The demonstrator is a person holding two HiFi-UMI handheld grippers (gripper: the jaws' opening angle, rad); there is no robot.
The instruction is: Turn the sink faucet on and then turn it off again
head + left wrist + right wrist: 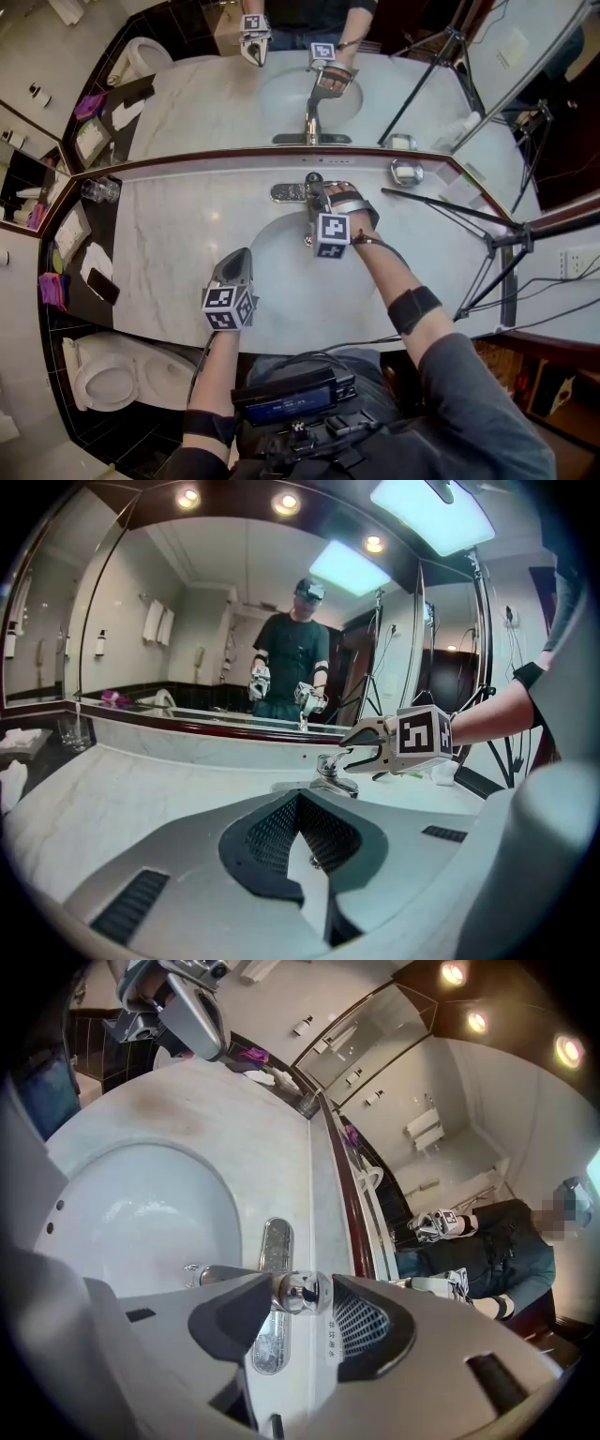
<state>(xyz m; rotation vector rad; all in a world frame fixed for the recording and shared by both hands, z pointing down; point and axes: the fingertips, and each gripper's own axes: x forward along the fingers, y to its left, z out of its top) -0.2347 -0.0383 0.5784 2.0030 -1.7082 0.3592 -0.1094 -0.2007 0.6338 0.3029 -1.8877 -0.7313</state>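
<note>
Faucet point(292, 192): chrome, single spout, mounted on a long oval chrome base plate at the back edge of the basin point(281, 286), just in front of the mirror point(216, 103). The spout reaches forward over the bowl. The rounded chrome handle sits on top and is bright and reflective in the right gripper view. Whether water is running cannot be told from any view.

Right gripper point(302, 1290): positioned over the faucet from the front and pointing steeply down. Its jaws stand wide apart with the handle between them. The handle lies against one pad, and a thin gap shows at the other. In the head view this gripper covers most of the handle.

Left gripper point(240, 258): jaws fully together, nothing between them. It hangs above the front left of the basin, well apart from the faucet and pointing toward it.

Surroundings: pale marble counter point(178, 244) with an oval white basin set into it. Drinking glasses point(100, 190) stand at the counter's far left corner. A small metal dish point(406, 172) sits at the back, to the right of the faucet. A tripod point(497, 253) stands at the right end of the counter, one leg crossing above the surface, apart from the faucet. A dark side shelf point(80, 281) to the left carries white cloths, with a toilet point(112, 375) below it.
</note>
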